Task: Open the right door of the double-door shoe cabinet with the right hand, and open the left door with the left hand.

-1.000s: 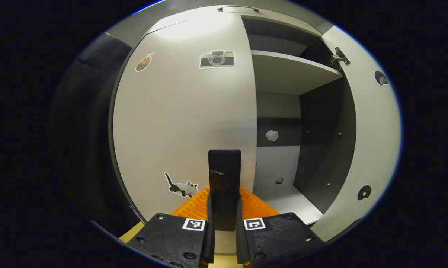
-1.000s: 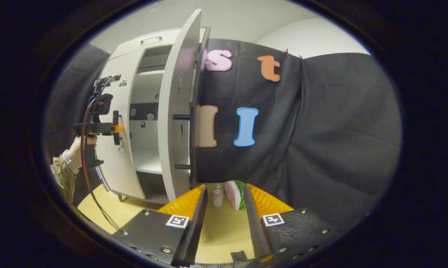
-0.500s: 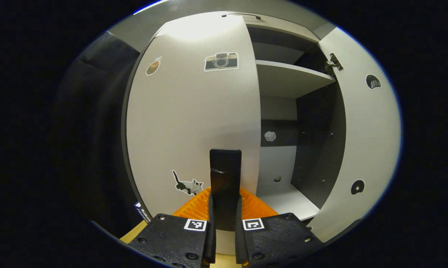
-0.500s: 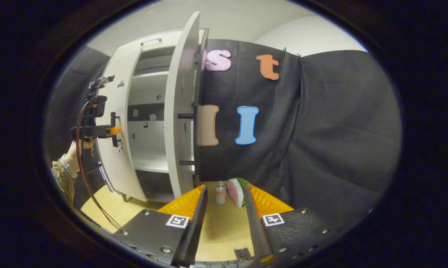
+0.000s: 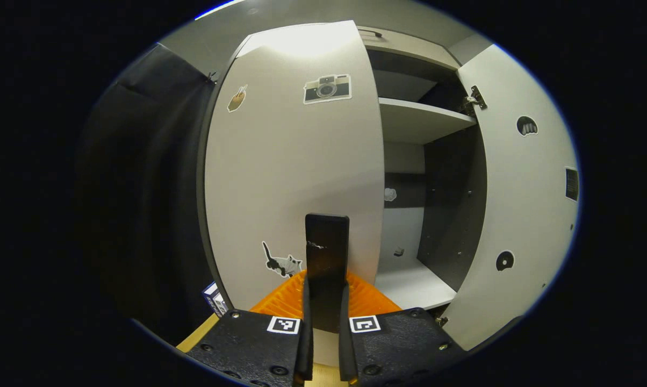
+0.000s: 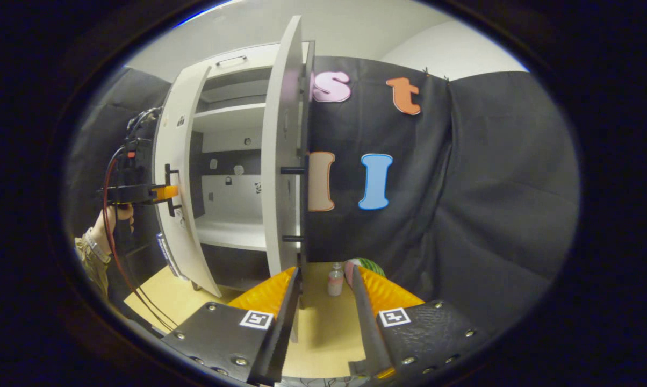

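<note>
Left door (image 5: 294, 177) seen swung partly out from the shoe cabinet (image 6: 232, 62), its dark bar handle (image 5: 326, 247) standing upright just above centre-bottom in the left gripper view, pinched between both fingers of the left gripper (image 5: 323, 338), jaws nearly together on it. Same gripper (image 6: 165, 192) seen at 9 o'clock in the right gripper view, clamped on that handle (image 6: 169, 183), held by a hand (image 6: 111, 220) with a sleeve below. Right door (image 6: 283, 161) stood edge-on at 12 o'clock of the right gripper (image 6: 323, 322), well open, two handle posts poking toward 3 o'clock. Right gripper's jaws spread apart, gripping nothing, over the tan floor (image 6: 323, 328). Inside the cabinet, a shelf (image 5: 420, 115) at 1 o'clock and a lower board (image 5: 412, 282) at 4 o'clock of the left handle. Stickers on the left door: a camera (image 5: 327, 88) and a cat (image 5: 282, 263), the cat partly cut off by the fingers. Small bottle (image 6: 334, 279) and a watermelon slice (image 6: 364, 264) on the floor, the slice mostly hidden behind a finger. Small marks on the cabinet's back wall too small to make out.
</note>
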